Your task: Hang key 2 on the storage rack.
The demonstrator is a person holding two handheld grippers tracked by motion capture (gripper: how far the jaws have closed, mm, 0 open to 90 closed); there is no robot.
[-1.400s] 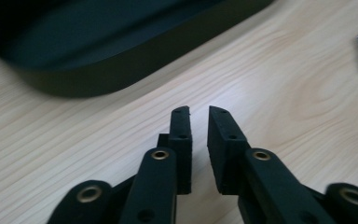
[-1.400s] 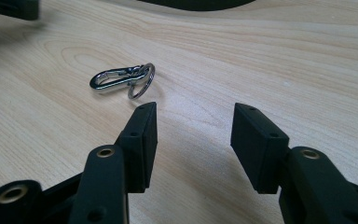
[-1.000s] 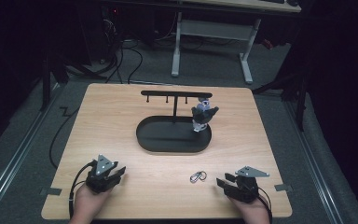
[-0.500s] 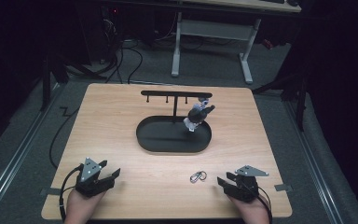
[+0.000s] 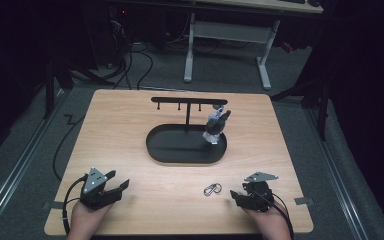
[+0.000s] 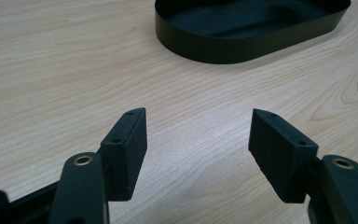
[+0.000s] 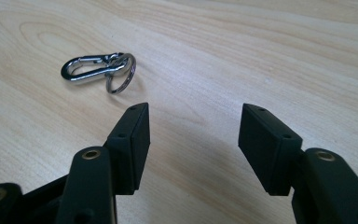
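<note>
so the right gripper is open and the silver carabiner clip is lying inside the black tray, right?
Not quite. The right gripper is open, but the carabiner clip lies on the bare wooden table, outside the black tray, near that gripper. The high view shows it.

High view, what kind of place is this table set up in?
Probably a lab or workshop recording station, not a home. A light wooden table stands on grey carpet in a dark room, cables trail across the floor behind it, and a white-legged desk frame stands at the back.
</note>
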